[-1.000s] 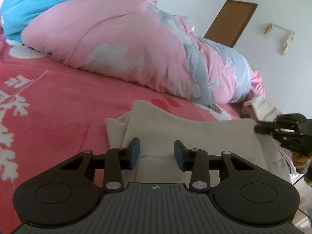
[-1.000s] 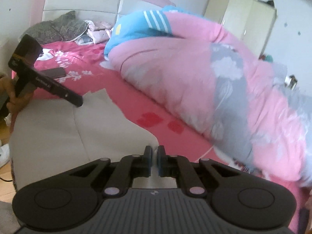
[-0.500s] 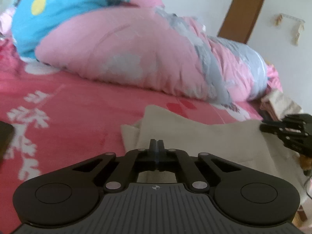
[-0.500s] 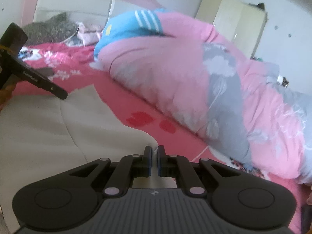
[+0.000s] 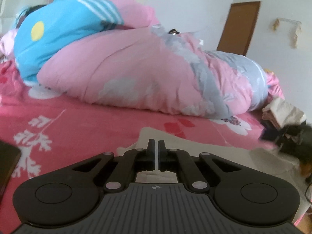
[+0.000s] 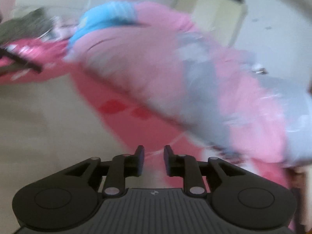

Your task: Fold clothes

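A beige garment (image 5: 214,156) lies flat on the red floral bedsheet (image 5: 78,126). My left gripper (image 5: 156,154) is shut on the beige garment's near edge, and a thin pale strip of cloth shows between its fingers. In the blurred right wrist view the same beige garment (image 6: 39,126) fills the left side. My right gripper (image 6: 154,159) stands open over the sheet beside the cloth's edge, with nothing between its fingers. It appears in the left wrist view as a dark blurred right gripper (image 5: 273,138). The left gripper (image 6: 19,64) is a dark smear at the far left.
A bulky pink and grey quilt (image 5: 146,74) runs across the bed behind the garment, with a blue striped cloth (image 5: 58,31) on top. Folded clothes (image 5: 282,113) are stacked at the right bed edge. A dark flat object (image 5: 5,165) lies at the left. A brown door (image 5: 241,25) is behind.
My left gripper went from open to shut on the beige garment's edge and has lifted. My right gripper, shut before, has opened and is swinging fast.
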Motion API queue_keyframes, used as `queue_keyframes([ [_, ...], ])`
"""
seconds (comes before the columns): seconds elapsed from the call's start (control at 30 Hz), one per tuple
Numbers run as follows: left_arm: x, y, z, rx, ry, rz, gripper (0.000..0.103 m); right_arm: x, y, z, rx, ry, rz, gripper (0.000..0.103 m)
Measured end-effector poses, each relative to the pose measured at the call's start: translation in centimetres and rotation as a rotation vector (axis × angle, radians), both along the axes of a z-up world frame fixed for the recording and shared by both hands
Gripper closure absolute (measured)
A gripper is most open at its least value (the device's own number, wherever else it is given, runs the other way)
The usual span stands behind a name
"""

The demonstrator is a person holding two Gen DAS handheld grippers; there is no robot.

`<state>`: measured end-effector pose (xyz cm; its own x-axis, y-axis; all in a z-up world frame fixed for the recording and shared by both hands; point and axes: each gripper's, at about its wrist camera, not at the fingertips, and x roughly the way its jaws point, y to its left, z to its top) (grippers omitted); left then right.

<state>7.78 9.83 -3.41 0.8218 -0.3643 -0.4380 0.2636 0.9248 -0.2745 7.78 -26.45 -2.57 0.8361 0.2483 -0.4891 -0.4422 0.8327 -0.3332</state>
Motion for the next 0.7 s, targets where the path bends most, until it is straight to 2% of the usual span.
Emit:
queue_keyframes([
  [0.13, 0.0, -1.0, 0.1, 0.001, 0.013, -0.041, 0.102, -0.6, -7.2, 4.5, 0.18, -0.051, -0.203, 0.076],
  [0.23, -0.1, -2.1, 0.0, -0.003, 0.022, -0.079, 0.102, -1.9, -12.7, 5.8, 0.323, -0.018, -0.322, 0.073],
  [0.27, -0.1, -2.7, 0.0, 0.001, 0.027, -0.092, 0.101, -2.3, -13.6, 5.4, 0.345, 0.01, -0.338, 0.066],
  [0.33, 0.0, -3.9, -0.3, 0.015, 0.039, -0.119, 0.101, -3.2, -15.5, 4.4, 0.385, 0.069, -0.367, 0.058],
  [0.4, 0.1, -5.2, -0.6, 0.03, 0.051, -0.145, 0.101, -3.6, -15.7, 3.0, 0.381, 0.114, -0.349, 0.058],
  [0.47, 0.2, -6.5, -0.9, 0.048, 0.059, -0.167, 0.101, -3.7, -15.6, 1.6, 0.374, 0.155, -0.324, 0.054],
  [0.57, 0.3, -8.1, -1.2, 0.083, 0.058, -0.179, 0.101, -3.2, -14.7, 0.1, 0.32, 0.174, -0.284, 0.054],
  [0.6, 0.4, -8.5, -1.4, 0.096, 0.058, -0.177, 0.101, -2.9, -14.4, -0.3, 0.298, 0.179, -0.267, 0.055],
  [0.63, 0.5, -8.8, -1.6, 0.107, 0.059, -0.172, 0.101, -2.9, -14.0, -0.6, 0.278, 0.181, -0.255, 0.063],
  [0.67, 0.6, -9.1, -1.8, 0.118, 0.062, -0.166, 0.101, -3.1, -13.5, -0.8, 0.248, 0.178, -0.245, 0.091],
  [0.7, 0.6, -9.2, -1.8, 0.124, 0.064, -0.16, 0.101, -3.4, -13.1, -1.0, 0.215, 0.154, -0.244, 0.098],
])
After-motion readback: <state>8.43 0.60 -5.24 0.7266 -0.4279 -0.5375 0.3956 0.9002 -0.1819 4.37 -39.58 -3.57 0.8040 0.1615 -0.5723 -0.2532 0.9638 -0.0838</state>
